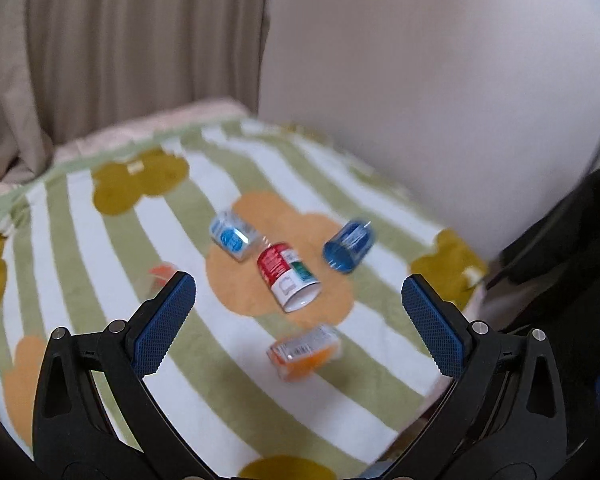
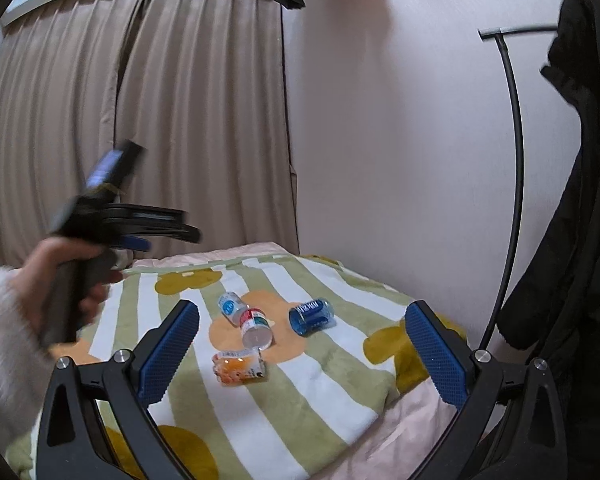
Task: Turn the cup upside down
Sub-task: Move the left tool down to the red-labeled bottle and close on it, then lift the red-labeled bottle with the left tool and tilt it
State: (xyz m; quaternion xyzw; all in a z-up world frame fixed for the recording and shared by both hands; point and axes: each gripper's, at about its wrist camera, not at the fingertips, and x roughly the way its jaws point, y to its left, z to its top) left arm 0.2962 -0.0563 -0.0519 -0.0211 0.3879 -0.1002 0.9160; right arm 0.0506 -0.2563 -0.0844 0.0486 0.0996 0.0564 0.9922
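Note:
Several cups lie on their sides on a striped blanket: a blue translucent cup, a red-and-white cup, a clear cup with a blue label, and an orange cup. My left gripper hovers above them, open and holding nothing. My right gripper is further back and higher, open too. The right wrist view shows a hand holding the left gripper up at the left, blurred.
A small orange item is half hidden behind my left finger. A beige curtain hangs behind the bed and a pale wall borders it on the right. A black stand with dark clothing is at right.

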